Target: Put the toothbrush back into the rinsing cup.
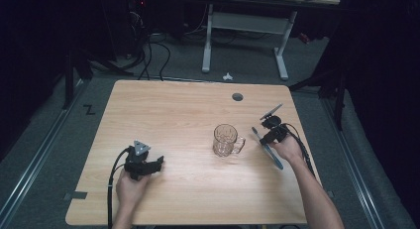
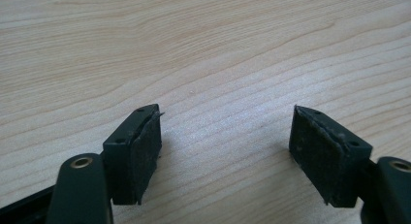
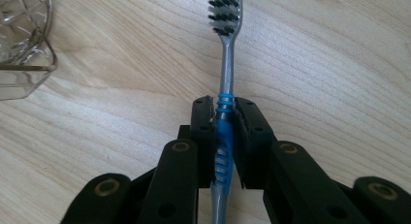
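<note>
A toothbrush [image 3: 227, 64] with a blue ribbed grip, grey neck and black-and-white bristles is clamped by its grip in my right gripper [image 3: 224, 112], its head pointing away from me just above the wooden table [image 3: 329, 64]. In the high view that gripper [image 1: 264, 139] is right of a clear glass mug [image 1: 227, 140], and the toothbrush handle [image 1: 275, 160] trails back beside the hand. The mug [image 3: 22, 44] stands upright and empty. My left gripper [image 1: 157, 164] rests low at the table's front left, open, with bare wood between its fingers [image 2: 138, 156].
The table [image 1: 188, 110] has a round cable hole [image 1: 237, 96] near its far edge. Cables trail from both grippers toward the front edge. A white-legged desk [image 1: 242, 26] stands beyond the table on the grey floor.
</note>
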